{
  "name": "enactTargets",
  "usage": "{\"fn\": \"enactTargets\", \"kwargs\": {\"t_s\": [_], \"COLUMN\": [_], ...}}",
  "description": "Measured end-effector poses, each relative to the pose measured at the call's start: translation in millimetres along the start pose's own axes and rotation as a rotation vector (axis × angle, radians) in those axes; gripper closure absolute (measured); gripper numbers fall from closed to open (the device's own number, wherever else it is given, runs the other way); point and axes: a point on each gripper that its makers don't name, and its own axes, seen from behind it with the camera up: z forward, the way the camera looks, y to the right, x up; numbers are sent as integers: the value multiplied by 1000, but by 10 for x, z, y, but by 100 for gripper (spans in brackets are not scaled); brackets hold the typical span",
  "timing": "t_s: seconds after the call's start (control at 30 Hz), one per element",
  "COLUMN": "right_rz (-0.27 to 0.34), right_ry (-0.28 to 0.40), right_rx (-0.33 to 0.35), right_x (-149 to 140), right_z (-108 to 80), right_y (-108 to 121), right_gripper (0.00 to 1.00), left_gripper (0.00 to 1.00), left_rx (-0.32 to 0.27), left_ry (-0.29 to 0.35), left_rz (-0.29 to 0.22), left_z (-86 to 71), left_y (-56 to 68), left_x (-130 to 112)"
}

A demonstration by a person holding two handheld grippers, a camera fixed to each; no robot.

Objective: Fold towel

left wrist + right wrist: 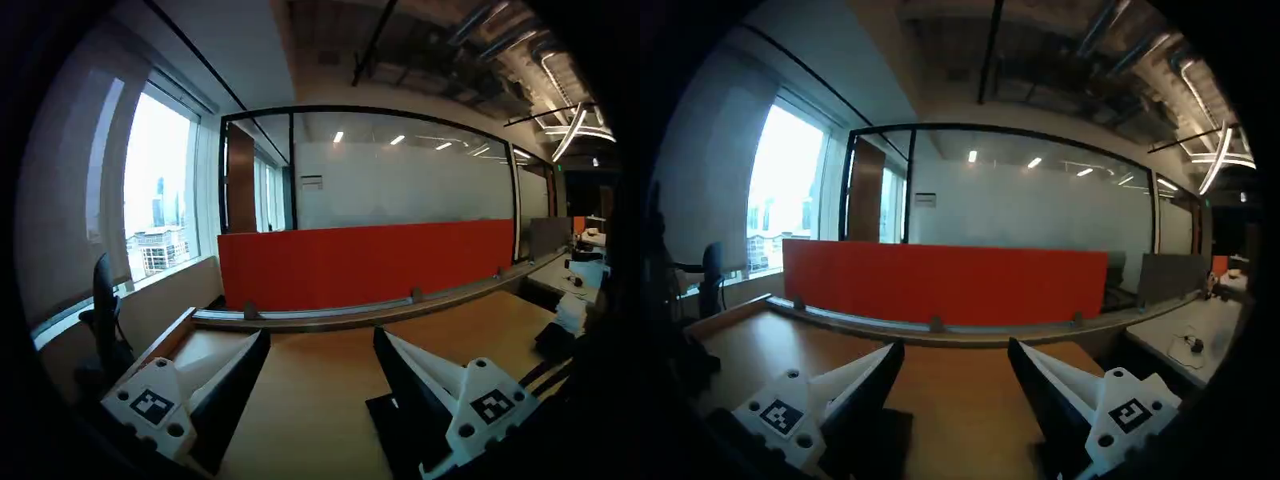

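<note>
The left gripper [320,333] and right gripper [956,344] are held apart, empty, above the wooden desk [480,320]; the towel's place cannot be told, though soft, light cloth is judged best pinched at its corners.

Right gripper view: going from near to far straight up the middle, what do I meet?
right gripper, fingers apart with nothing between them → wooden desk → orange partition → glass wall
</note>
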Motion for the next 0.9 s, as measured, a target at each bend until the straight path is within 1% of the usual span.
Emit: {"fn": "enactTargets", "kwargs": {"t_s": [0.13, 0.3, 0.4, 0.5, 0.7, 0.9], "right_rz": [-24, -57, -78, -93, -123, -164], "right_ry": [-53, -132, -168, -192, -255, -307], "right_rx": [56, 149, 190, 220, 299, 353], "right_x": [-106, -262, -319, -364, -520, -671], "right_z": [-2, 0, 7, 19, -19, -52], "right_y": [-122, -310, -390, -448, -582, -664], "right_gripper": [0, 0, 0, 0, 0, 0], "left_gripper": [5, 5, 5, 5, 5, 5], "left_rx": [-48, -131, -174, -200, -247, -289], "left_ry": [-31, -83, -108, -124, -171, -209], "left_rz": [10, 33, 49, 67, 97, 120], "left_z": [102, 148, 160, 175, 204, 202], "left_y": [196, 393, 485, 534, 624, 725], "left_x": [-133, -273, -344, -401, -579, -747]}}
